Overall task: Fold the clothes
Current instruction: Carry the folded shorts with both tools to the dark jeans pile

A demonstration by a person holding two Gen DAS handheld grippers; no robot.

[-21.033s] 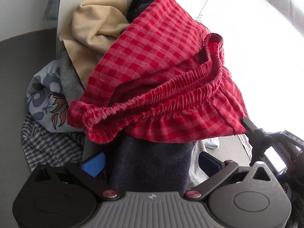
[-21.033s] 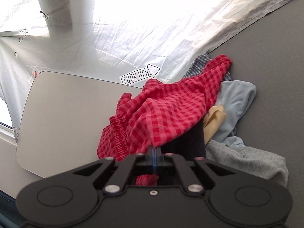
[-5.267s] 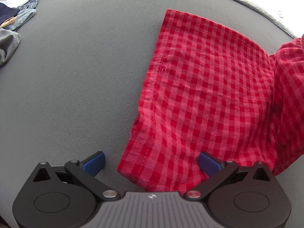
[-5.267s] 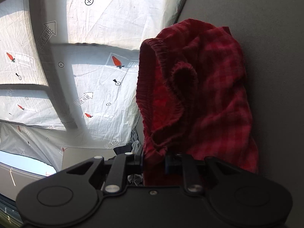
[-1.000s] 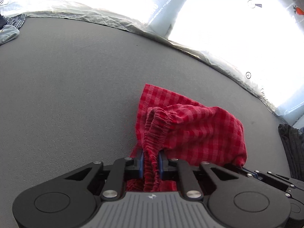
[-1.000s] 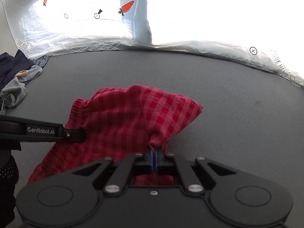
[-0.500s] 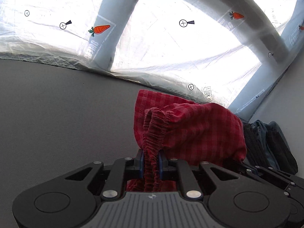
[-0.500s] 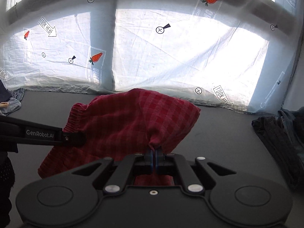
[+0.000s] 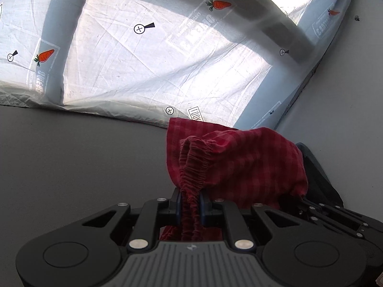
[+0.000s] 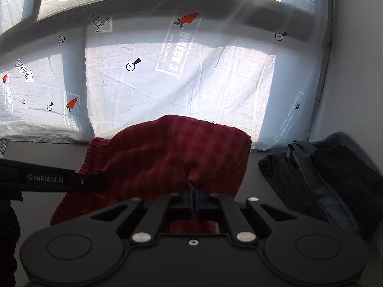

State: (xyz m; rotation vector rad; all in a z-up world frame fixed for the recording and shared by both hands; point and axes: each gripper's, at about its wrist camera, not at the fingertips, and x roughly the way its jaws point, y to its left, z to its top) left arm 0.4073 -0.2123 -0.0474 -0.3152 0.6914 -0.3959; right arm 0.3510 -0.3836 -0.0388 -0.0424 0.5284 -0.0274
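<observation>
Red checked shorts [image 9: 241, 165], folded small, now ride lifted off the grey table [image 9: 71, 162], left gripper [image 9: 189, 202] and right gripper [image 10: 195, 192] both clamped on them, nearing the dark folded pile [image 10: 323, 181]; likely stacking next.

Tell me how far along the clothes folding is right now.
Done: a stack of dark folded clothes sits on the grey surface at the right. In hand: the red checked shorts, doubled over, are gripped by the left gripper on the elastic waistband and by the right gripper on another edge. Left: setting them down; whether other garments remain isn't visible.
</observation>
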